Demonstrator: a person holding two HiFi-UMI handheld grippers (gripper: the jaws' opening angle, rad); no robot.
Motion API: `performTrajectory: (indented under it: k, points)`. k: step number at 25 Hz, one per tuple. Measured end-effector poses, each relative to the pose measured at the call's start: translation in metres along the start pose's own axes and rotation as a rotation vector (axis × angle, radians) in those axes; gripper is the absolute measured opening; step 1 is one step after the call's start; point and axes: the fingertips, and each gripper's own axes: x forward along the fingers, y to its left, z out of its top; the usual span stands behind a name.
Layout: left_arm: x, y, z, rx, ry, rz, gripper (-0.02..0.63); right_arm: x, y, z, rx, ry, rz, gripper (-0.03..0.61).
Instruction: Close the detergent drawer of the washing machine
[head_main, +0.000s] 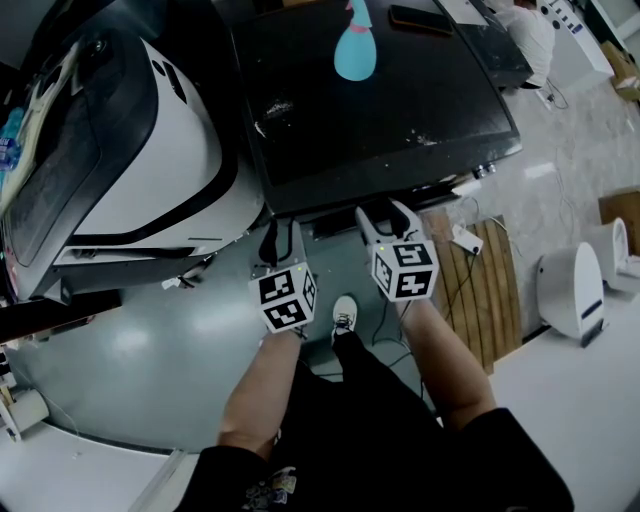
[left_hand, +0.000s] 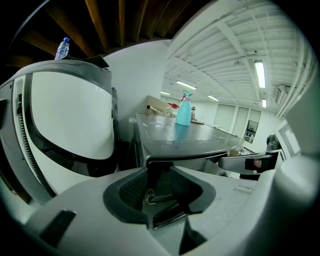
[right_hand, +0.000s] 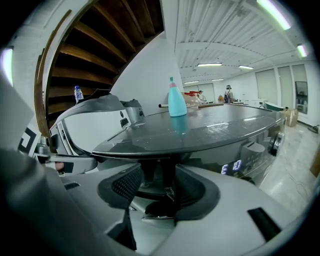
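Hovering at the front edge of the washing machine (head_main: 380, 110), the left gripper (head_main: 282, 240) and right gripper (head_main: 386, 216) both have jaws apart, clamping nothing; the detergent drawer (head_main: 335, 228) sits between them, just under that edge.

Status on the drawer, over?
Left tool and right tool open, at washer front edge. Drawer hidden under its top, state unclear. No obstacle seen.
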Motion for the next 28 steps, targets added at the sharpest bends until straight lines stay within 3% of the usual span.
performTrajectory:
  k: [11, 15, 17, 22, 28]
  points:
    - [-0.025, 0.005, 0.010, 0.025, -0.022, -0.044, 0.130, -0.014, 0.004, 0.012, 0.000, -0.042, -0.018, 0.165]
    - [-0.052, 0.006, 0.030, 0.080, -0.064, -0.078, 0.053, -0.034, 0.010, 0.029, -0.007, -0.098, -0.038, 0.020]
    - [-0.067, 0.010, 0.040, 0.102, -0.086, -0.099, 0.015, -0.046, 0.017, 0.039, -0.016, -0.131, -0.055, 0.000]
    - [-0.113, 0.021, 0.061, 0.144, -0.133, -0.188, 0.005, -0.089, 0.054, 0.063, -0.016, -0.235, -0.070, -0.002]
    - [-0.195, 0.055, 0.078, 0.206, -0.204, -0.300, 0.003, -0.153, 0.140, 0.074, -0.021, -0.328, -0.066, -0.002]
